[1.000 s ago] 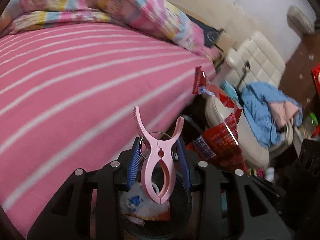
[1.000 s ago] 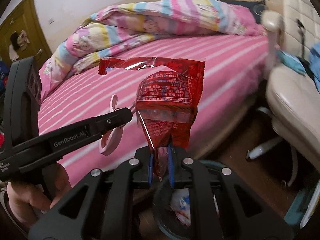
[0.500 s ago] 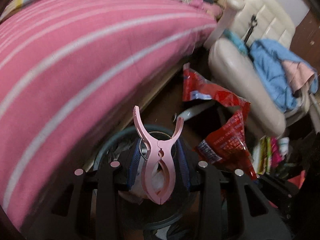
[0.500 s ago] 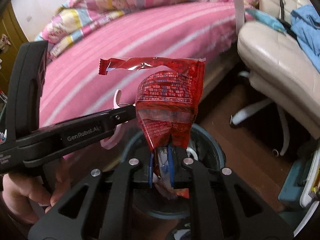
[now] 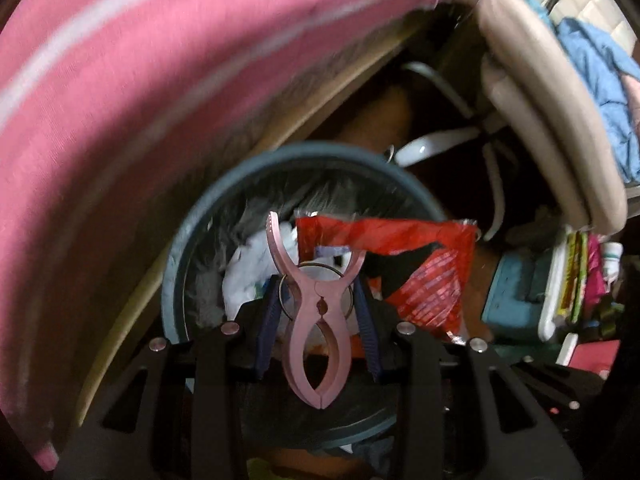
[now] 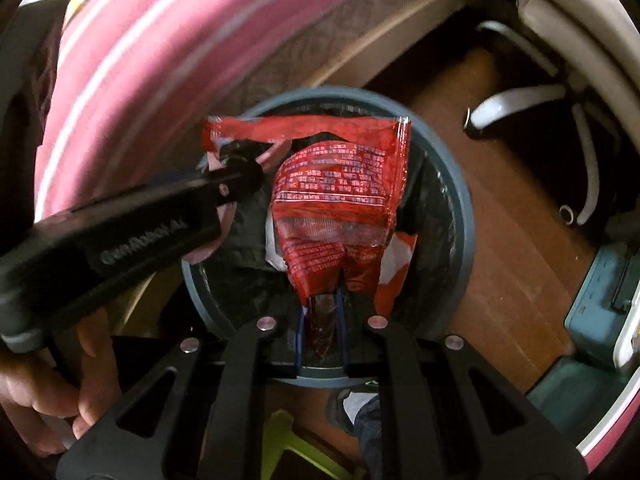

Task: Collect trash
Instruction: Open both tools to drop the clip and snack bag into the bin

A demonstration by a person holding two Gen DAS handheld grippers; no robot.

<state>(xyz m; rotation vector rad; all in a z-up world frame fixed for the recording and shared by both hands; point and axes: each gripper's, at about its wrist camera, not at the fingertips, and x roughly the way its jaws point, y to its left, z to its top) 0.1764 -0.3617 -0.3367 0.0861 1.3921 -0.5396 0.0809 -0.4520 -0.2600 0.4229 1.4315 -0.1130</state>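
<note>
Bin (image 6: 466, 216): round, grey-blue plastic rim, lined with a crinkled dark bag; it stands on the brown wooden floor close beside the bed. White crumpled paper (image 5: 248, 276) and scraps of wrapper lie inside it.

Clothes peg (image 5: 316, 316): smooth pale pink plastic, wishbone-shaped, with a thin wire ring through its middle and ridged tips on its spread handles. My left tongs (image 5: 318, 312) hold it at a middling width, the ribbed blue pads pressed on either side of it, directly above the bin's mouth.

Snack wrapper (image 6: 340, 208): glossy red foil-like film, printed with small white lettering, creased and puffed, its torn top edge a flat strip. My right tongs (image 6: 320, 332) are nearly closed, pinching its narrow lower end between the blue pads; the wrapper stands up over the bin's opening. In the left view the same wrapper (image 5: 424, 264) hangs just to the right of the peg, over the bin's right rim.

My left hand (image 6: 52, 392): bare fingers wrapped around the matte black handle, at the bin's left side.

Bed (image 5: 120, 100): soft pink cover with pale stripes, curving round the bin's far-left side.

Chair (image 5: 552, 120): padded beige seat, glossy white legs, beyond the bin on its right.
</note>
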